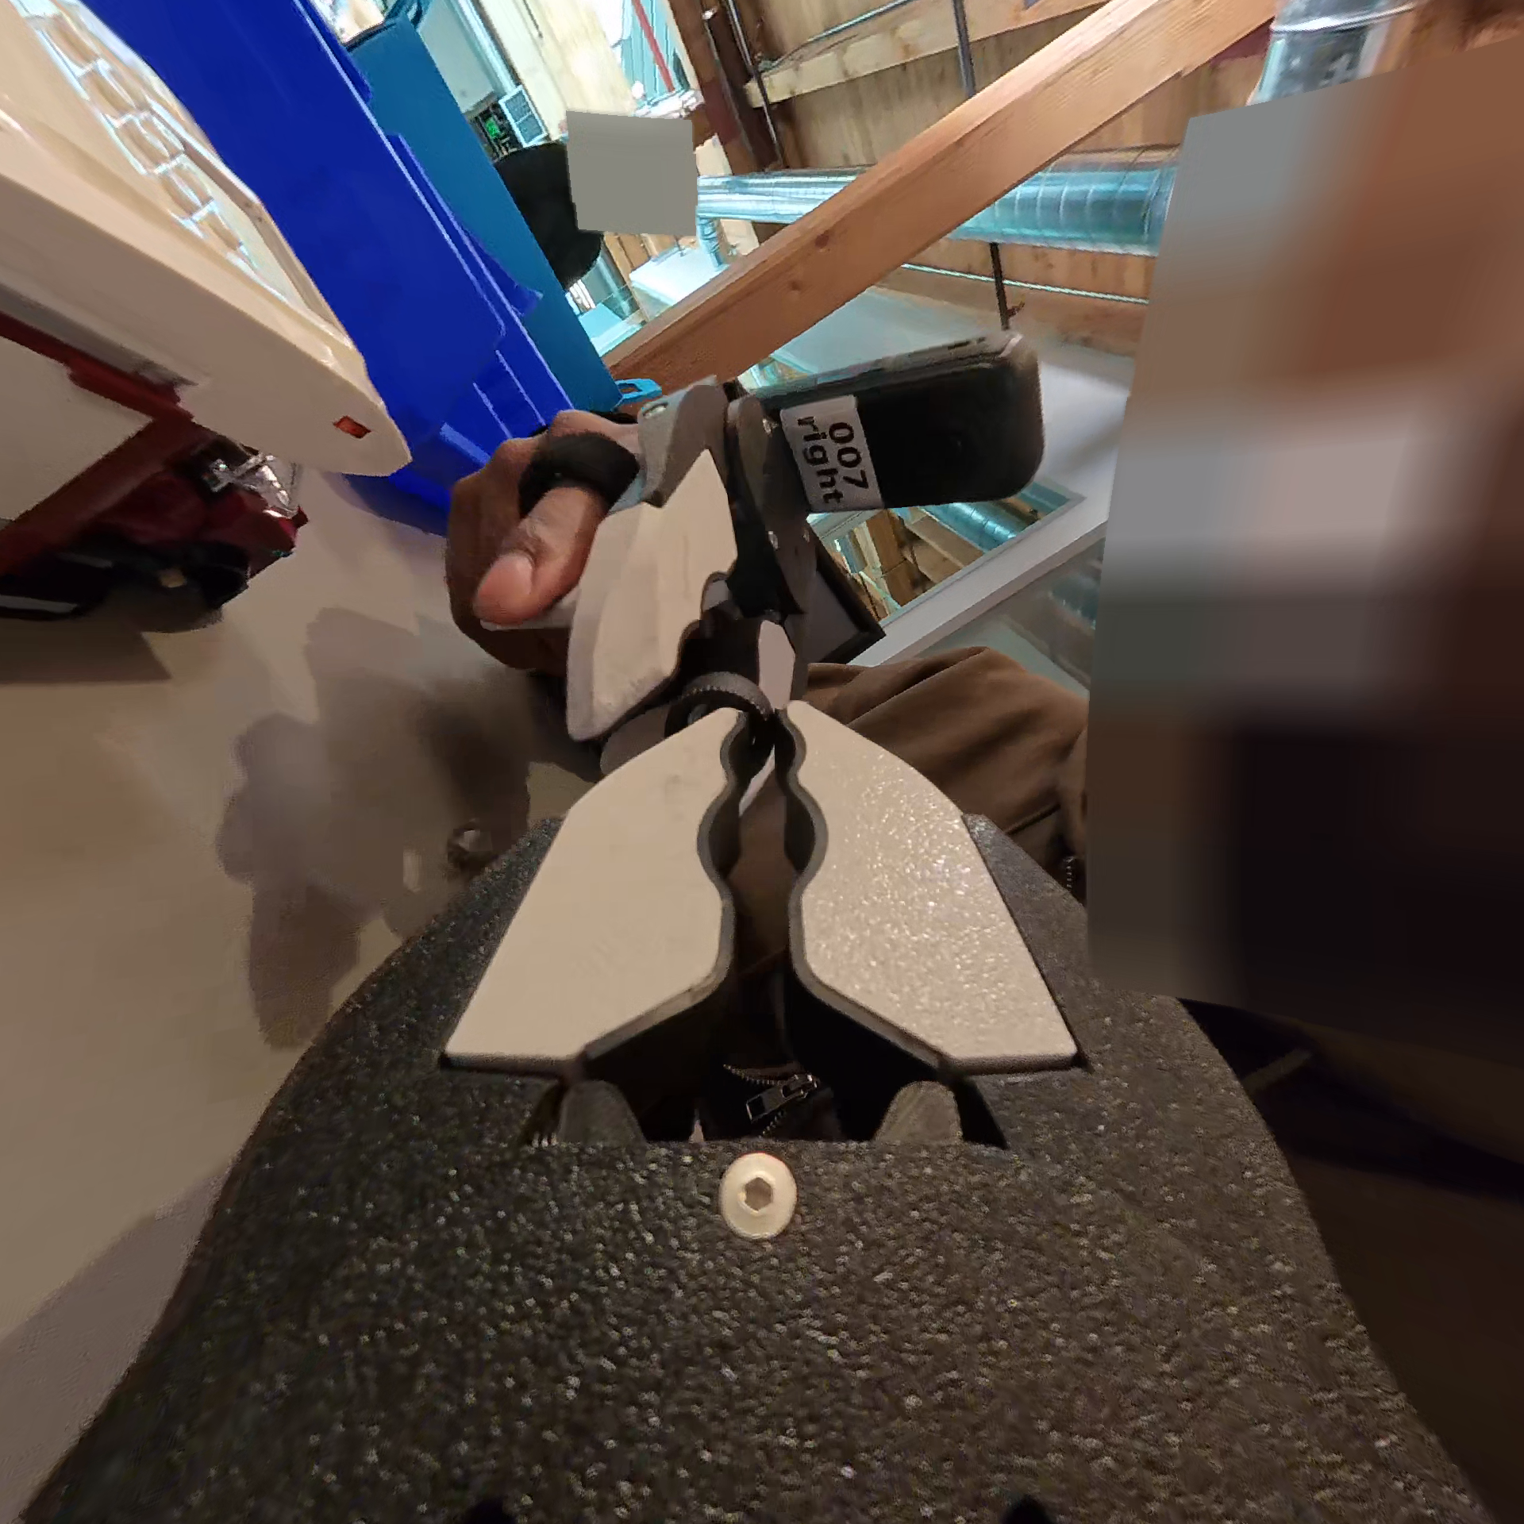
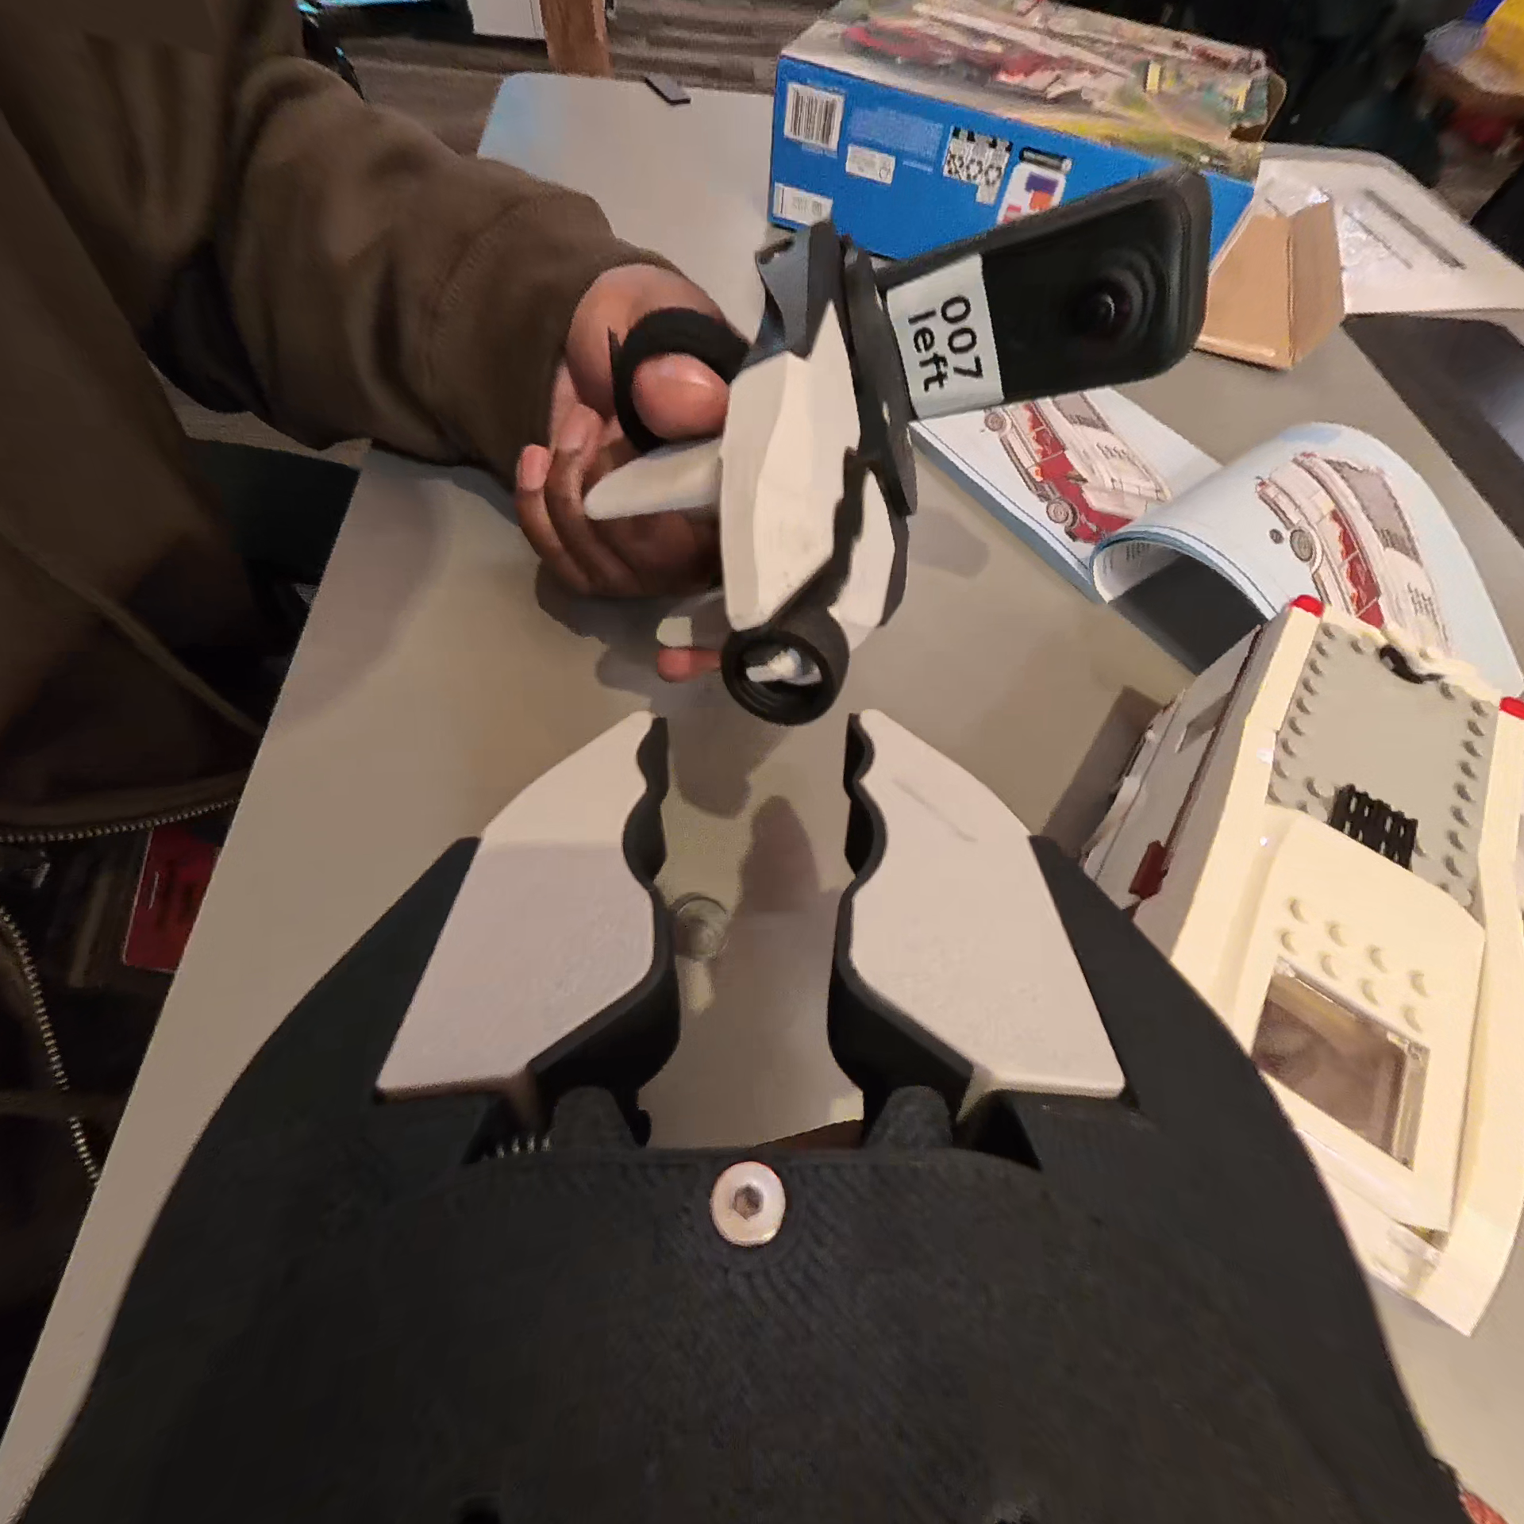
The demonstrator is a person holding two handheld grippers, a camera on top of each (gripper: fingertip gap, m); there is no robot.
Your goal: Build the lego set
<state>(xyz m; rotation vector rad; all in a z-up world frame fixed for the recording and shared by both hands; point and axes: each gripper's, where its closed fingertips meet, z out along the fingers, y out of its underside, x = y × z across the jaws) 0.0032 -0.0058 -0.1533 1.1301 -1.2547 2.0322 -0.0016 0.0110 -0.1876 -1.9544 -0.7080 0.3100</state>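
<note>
Black tyre passed between two hand-held grippers above the bench.

Left wrist view: the left hand-held gripper (image 1: 763, 726) pinches the small black tyre (image 1: 726, 689) by its edge; keep that thin pinch firm. Right wrist view: the right hand-held gripper (image 2: 754, 726) is spread, empty, just below the tyre; centre before closing.

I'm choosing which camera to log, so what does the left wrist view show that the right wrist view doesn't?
Left only: blue bin, ceiling beams and ducts.
Right only: blue box, open booklet, the tyre's white hub, the right tool open.
Both: left tool pinching a black tyre, white brick model, grey table.
</note>
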